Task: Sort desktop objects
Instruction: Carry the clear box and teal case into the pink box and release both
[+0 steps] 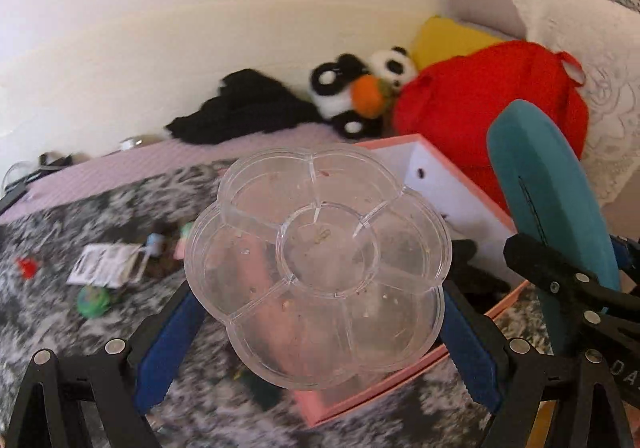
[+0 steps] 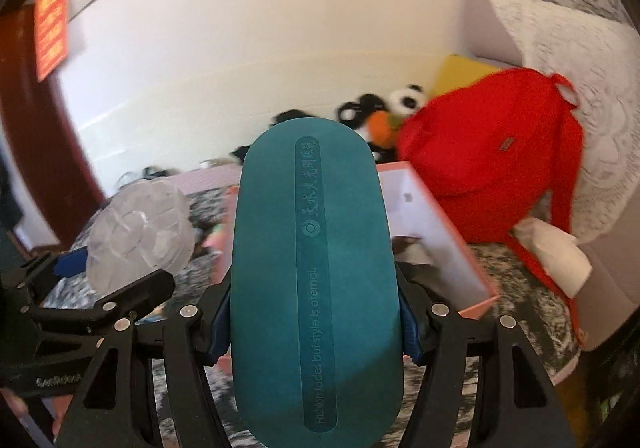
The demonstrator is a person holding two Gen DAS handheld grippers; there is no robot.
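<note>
My left gripper (image 1: 320, 312) is shut on a clear flower-shaped compartment tray (image 1: 318, 260) and holds it above the near edge of a pink box (image 1: 472, 204) with a white inside. My right gripper (image 2: 314, 320) is shut on a teal glasses case (image 2: 316, 268), held upright above the same pink box (image 2: 436, 232). The teal case (image 1: 548, 192) and the right gripper's black frame show at the right of the left wrist view. The clear tray (image 2: 140, 224) shows at the left of the right wrist view.
A grey patterned cloth (image 1: 80, 320) carries small items: a white card (image 1: 106, 264), a green round toy (image 1: 94, 300), a red bit (image 1: 27, 267). A red backpack (image 2: 492, 164), panda plush (image 1: 360, 92), black cloth (image 1: 244, 108) and pillows lie behind the box by the wall.
</note>
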